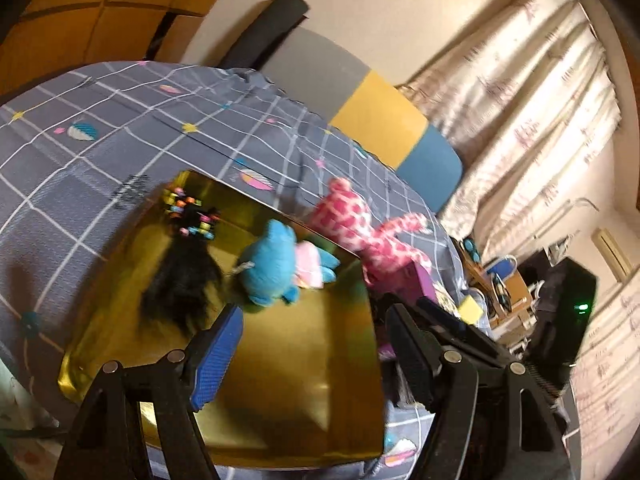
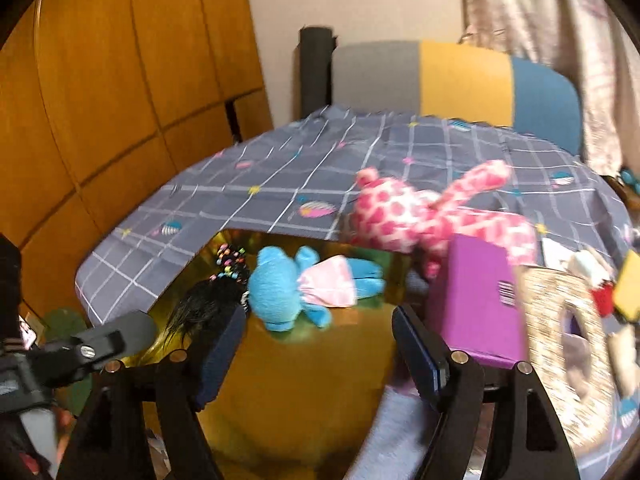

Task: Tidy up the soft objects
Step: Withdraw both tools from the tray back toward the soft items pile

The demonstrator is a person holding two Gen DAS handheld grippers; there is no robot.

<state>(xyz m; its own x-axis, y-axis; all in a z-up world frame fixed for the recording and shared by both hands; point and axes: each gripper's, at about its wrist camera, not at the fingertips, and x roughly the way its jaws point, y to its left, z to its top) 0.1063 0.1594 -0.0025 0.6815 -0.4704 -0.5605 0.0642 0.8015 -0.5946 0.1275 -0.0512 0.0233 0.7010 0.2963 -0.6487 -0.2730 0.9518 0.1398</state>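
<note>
2 claws gape empty over the gold tray (image 2: 304, 380); the pink plush (image 2: 436, 216) lies upper right of the right claw (image 2: 316, 344), long axis crosswise, on the bed (image 2: 280, 172) outside the tray, nearer that hand than the left claw (image 1: 316, 344).

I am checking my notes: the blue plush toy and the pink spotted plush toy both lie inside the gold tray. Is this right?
Not quite. Only the blue plush toy lies inside the gold tray. The pink spotted plush toy lies outside it, on the checked sheet, as the right wrist view shows.

Grid-patterned bedsheet (image 2: 280, 168), tricolour headboard (image 2: 460, 80), wooden wardrobe (image 2: 120, 80), pale curtains (image 1: 540, 80), purple box (image 2: 476, 304).
</note>
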